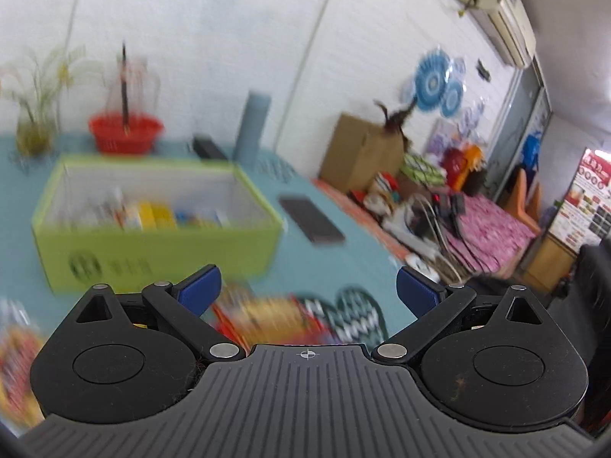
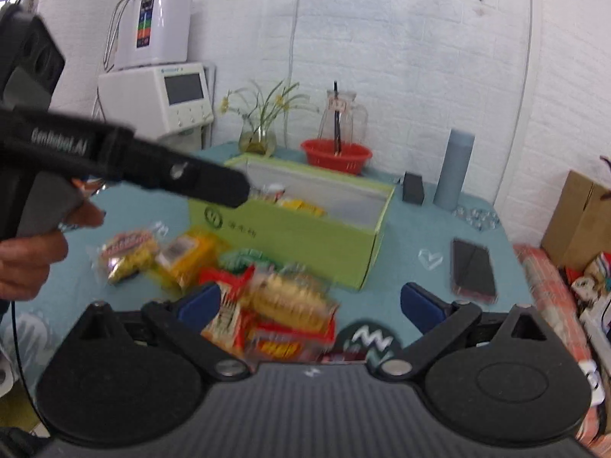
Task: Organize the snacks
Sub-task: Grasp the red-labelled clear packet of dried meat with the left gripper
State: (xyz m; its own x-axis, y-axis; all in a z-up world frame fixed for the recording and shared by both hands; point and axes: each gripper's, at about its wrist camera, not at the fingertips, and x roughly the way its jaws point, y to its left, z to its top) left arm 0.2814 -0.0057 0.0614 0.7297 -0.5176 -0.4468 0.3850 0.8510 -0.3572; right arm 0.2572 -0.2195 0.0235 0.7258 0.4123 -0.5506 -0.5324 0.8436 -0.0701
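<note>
A lime-green open box [image 1: 152, 244] stands on the blue tablecloth with several snack packets [image 1: 152, 215] lying inside it. My left gripper [image 1: 309, 290] hovers open in front of the box, nothing between its blue pads, with blurred packets [image 1: 267, 313] below it. In the right wrist view, my right gripper [image 2: 311, 301] is open above a loose pile of red and yellow snack packets [image 2: 282, 305] in front of the same box [image 2: 298, 236]. More yellow packets [image 2: 183, 255] lie to the left. A hand [image 2: 26, 263] holds the left tool's black body [image 2: 152, 168] over them.
A dark phone [image 2: 473, 271] lies right of the box, and a patterned coaster [image 2: 370, 337] lies near the pile. Behind the box stand a red basket [image 2: 336, 154], a grey-blue bottle [image 2: 456, 168] and a plant vase [image 2: 257, 139]. A cardboard box [image 1: 362, 152] and clutter sit beyond the table's right edge.
</note>
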